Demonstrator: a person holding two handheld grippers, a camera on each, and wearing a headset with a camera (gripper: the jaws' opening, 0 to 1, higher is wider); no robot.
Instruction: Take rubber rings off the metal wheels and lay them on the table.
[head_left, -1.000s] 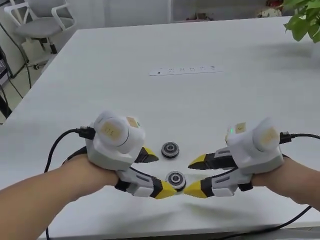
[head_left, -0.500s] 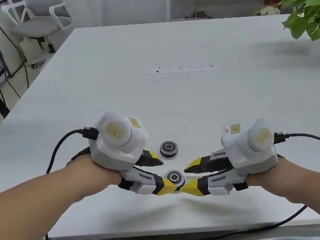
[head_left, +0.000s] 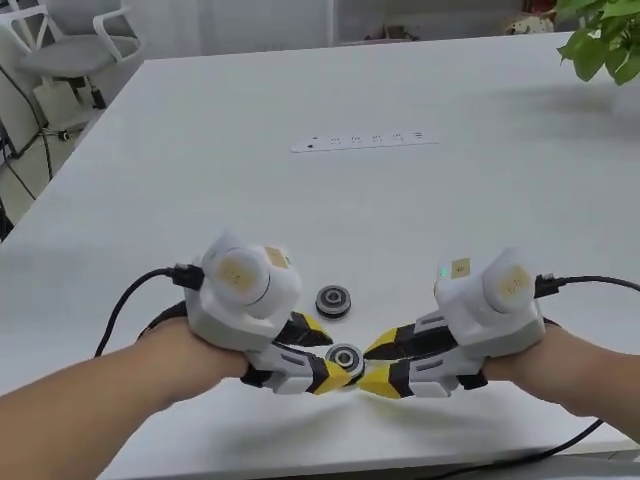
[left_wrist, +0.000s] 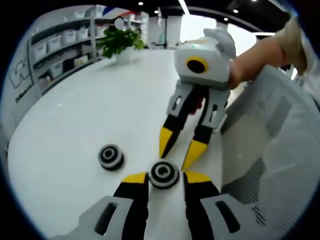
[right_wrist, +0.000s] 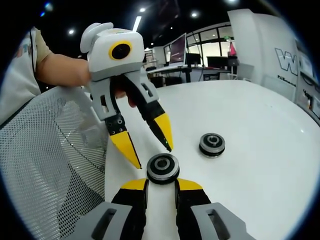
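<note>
The near wheel (head_left: 345, 357) lay flat on the white table (head_left: 450, 200) close to its front edge, its dark outer ring in place around the metal hub. The far wheel (head_left: 333, 301), ringed the same way, sat just beside it at about 11 o'clock, apart from it.

The left gripper (head_left: 331, 360) reached in from 9 o'clock. In the left gripper view its yellow tips stood on either side of the near wheel (left_wrist: 164, 173), close against the rim; whether they pressed on it or merely flanked it could not be told. The right gripper (head_left: 364, 367) came from 3 o'clock with its jaws a little apart, tips just short of the wheel.

Well beyond, at 12 o'clock, a power strip (head_left: 365, 141) lay on the table, and a plant (head_left: 600, 40) leaned in at 2 o'clock.
</note>
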